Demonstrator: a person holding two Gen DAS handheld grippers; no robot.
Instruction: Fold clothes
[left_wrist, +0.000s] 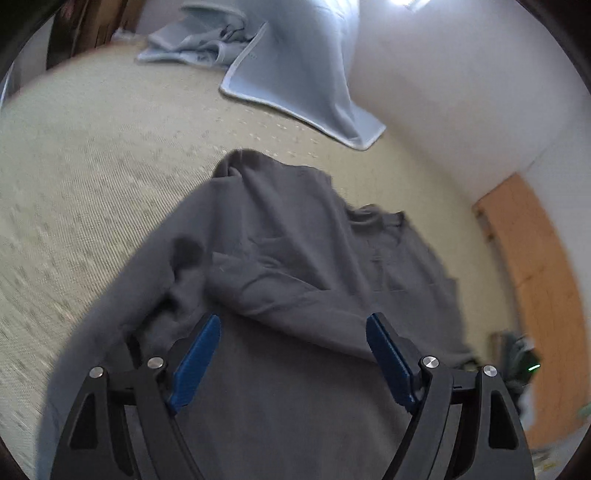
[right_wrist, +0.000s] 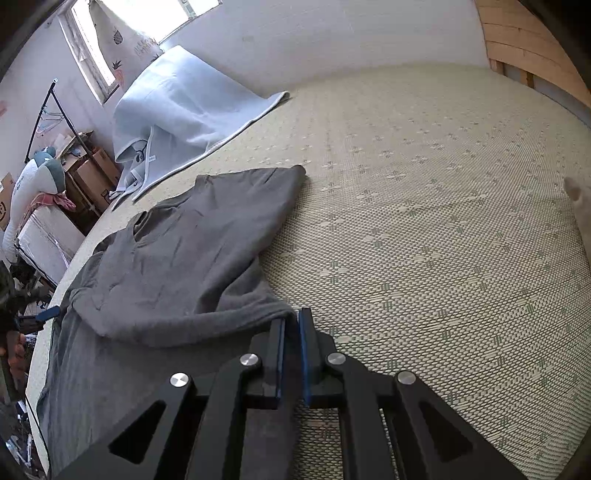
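The shirt (left_wrist: 280, 236) is plain charcoal grey, with one darker blotch at centre left of the left wrist view. The mat (right_wrist: 424, 206) under it is pale straw-beige weave, dotted with small white and green dash motifs. At the top of each frame, the blanket (left_wrist: 295, 74) is light blue with a paler edging. Both grippers' fingers (left_wrist: 195, 362) are black with blue pads. A wooden panel (left_wrist: 535, 280) at the right edge is orange-brown.
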